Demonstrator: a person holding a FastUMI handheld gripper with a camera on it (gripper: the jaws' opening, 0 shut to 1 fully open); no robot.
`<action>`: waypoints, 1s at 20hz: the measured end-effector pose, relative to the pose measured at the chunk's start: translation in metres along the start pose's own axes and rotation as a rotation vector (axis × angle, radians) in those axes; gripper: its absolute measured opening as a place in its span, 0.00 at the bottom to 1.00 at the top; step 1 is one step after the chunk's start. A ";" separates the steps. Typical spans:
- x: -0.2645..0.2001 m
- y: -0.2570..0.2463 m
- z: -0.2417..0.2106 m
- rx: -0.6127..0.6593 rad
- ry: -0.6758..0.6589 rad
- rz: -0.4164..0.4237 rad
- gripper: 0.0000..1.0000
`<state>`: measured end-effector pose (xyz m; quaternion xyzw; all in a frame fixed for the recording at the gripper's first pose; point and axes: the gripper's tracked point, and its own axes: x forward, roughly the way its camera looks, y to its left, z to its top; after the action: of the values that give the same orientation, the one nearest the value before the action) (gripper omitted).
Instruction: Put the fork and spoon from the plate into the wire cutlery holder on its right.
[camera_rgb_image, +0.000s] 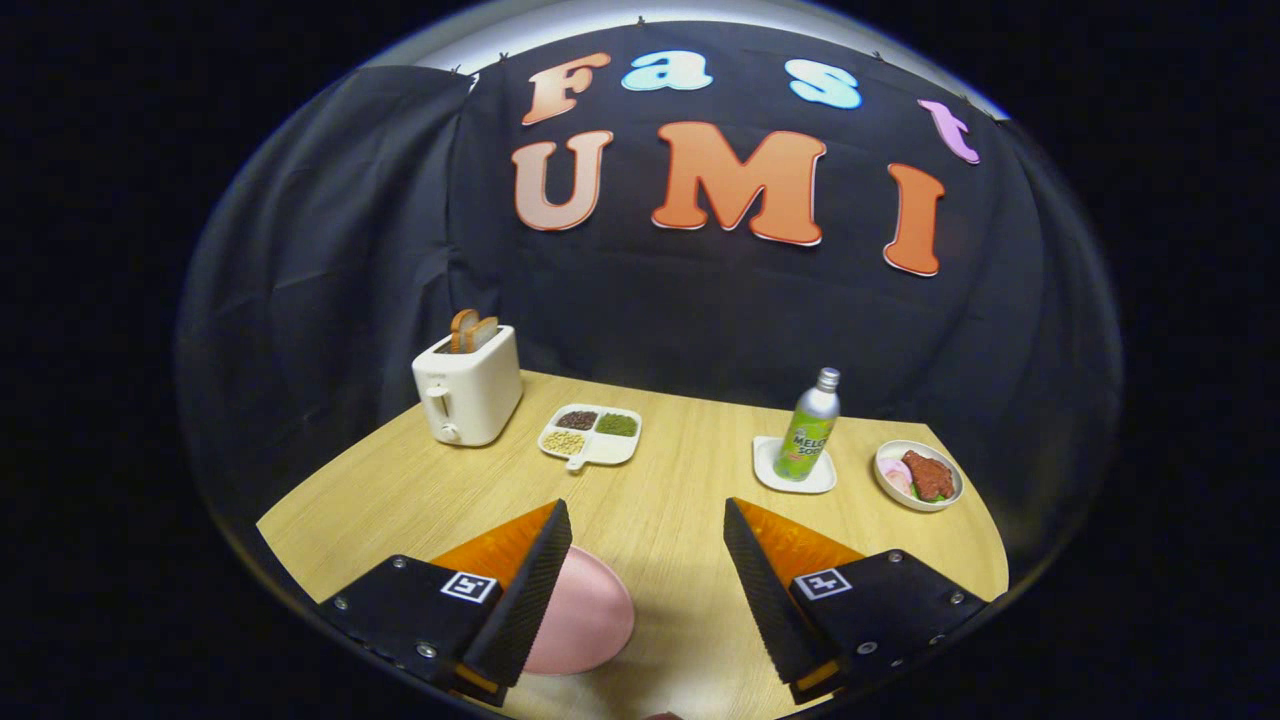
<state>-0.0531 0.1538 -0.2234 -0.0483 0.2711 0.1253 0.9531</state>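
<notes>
Hovering above the table (650, 500), I hold the gripper (648, 560) released, its fingers spread wide around bare wood. A pink plate (585, 615) lies at about seven o'clock, partly behind one finger. Fork and spoon are probably on its hidden part; I cannot tell their axis.

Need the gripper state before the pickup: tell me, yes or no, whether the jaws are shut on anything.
No: the gripper jaws stand wide apart over bare table, with only the pink plate beside one.
</notes>
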 end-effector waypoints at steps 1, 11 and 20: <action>0.001 0.013 -0.007 -0.005 0.012 0.025 0.92; 0.022 0.090 -0.102 -0.095 0.262 0.146 0.93; 0.020 0.118 -0.166 -0.193 0.499 0.232 0.83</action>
<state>-0.1513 0.2458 -0.3775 -0.1367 0.4879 0.2427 0.8273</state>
